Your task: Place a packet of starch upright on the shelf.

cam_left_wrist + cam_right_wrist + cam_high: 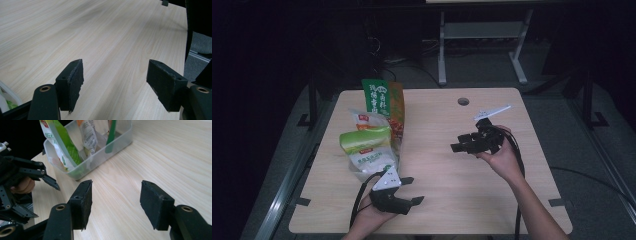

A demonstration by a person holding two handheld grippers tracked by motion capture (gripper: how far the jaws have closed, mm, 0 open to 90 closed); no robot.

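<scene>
The clear plastic bin (377, 165) of upright snack packets (367, 142) runs lengthwise away from the person on the pale wooden worktop (447, 190); the left hand-held gripper (409, 191) and right hand-held gripper (460, 141) both gape wide, empty.

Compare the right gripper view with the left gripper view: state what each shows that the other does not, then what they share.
Right gripper view alone: a clear tub standing on the table with snack packets upright inside it, and the left gripper held in a hand beside it.

Left gripper view alone: the table's far edge with grey floor past it, and a small corner of the tub at its lower left.

Both: pale wooden table and, in each, that gripper's own black jaws standing apart with nothing between them, as with the right gripper.
</scene>
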